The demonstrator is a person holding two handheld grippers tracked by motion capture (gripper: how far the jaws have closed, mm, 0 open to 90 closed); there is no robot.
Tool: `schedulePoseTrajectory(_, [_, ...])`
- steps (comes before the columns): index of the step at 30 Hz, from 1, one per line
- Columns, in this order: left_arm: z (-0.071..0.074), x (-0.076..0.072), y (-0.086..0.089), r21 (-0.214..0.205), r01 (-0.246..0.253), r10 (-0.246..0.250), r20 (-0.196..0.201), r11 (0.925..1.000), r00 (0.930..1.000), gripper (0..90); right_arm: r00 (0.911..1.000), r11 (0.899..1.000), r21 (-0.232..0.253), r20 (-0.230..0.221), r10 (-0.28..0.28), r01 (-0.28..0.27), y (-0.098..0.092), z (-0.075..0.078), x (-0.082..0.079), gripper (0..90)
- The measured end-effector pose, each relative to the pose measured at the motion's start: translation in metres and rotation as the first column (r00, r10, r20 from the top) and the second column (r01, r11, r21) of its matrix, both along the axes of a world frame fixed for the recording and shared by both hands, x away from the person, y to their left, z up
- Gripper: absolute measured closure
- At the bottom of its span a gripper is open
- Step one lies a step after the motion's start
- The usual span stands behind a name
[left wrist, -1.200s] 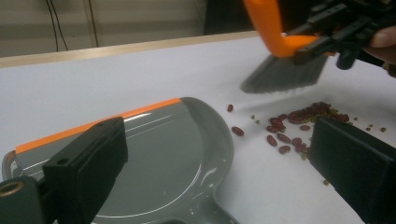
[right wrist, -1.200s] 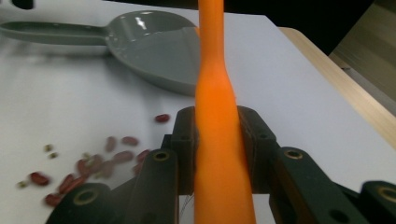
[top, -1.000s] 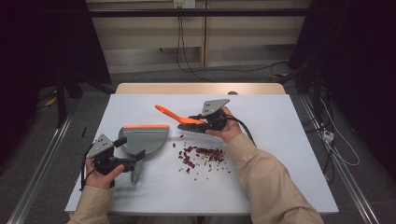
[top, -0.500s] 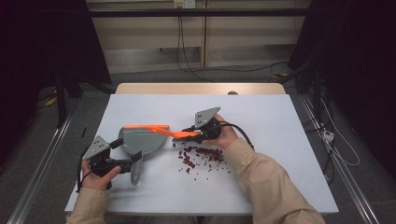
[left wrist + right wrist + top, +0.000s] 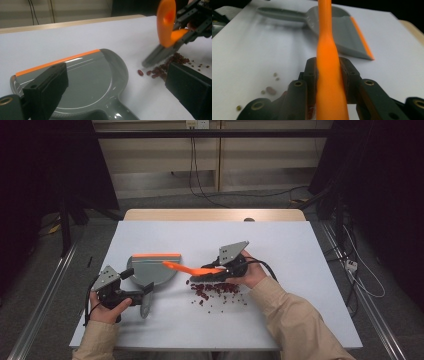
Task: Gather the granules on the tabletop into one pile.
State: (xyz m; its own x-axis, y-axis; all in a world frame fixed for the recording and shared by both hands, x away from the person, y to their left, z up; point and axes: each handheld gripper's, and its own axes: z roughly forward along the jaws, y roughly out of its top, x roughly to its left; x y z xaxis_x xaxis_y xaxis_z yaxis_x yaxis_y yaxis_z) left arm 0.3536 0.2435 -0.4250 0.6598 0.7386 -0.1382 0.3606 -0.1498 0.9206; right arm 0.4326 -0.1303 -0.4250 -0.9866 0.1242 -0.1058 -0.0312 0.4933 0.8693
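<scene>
Right now my right claw [image 5: 212,271] pinches the orange brush [image 5: 192,268] by its handle, bristles down among the red beans [image 5: 216,289] scattered on the white desk [image 5: 280,245]. My left claw [image 5: 144,296] clamps the handle of the grey dustpan [image 5: 152,267], whose orange-edged pan lies flat just left of the beans.
</scene>
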Motion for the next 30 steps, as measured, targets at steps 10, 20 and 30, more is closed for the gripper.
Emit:
schedulePoseTrajectory(10, [-0.001,0.001,0.003,-0.003,-0.002,0.002,-0.005,1.0,1.0,4.6,0.999,0.999,-0.01,0.014,-0.043,0.044,0.022,-0.011,0.025,71.1])
schedulePoseTrajectory(20, [-0.001,0.001,0.004,0.0,0.0,0.0,-0.002,1.0,1.0,4.6,0.9989,0.999,-0.023,-0.028,0.037,-0.038,0.025,-0.012,0.005,71.0])
schedulePoseTrajectory(30, [-0.001,0.002,0.0,-0.004,0.009,-0.009,-0.001,0.9999,1.0,4.6,0.9928,0.992,0.06,-0.04,-0.113,0.115,-0.002,0.015,0.002,71.0])
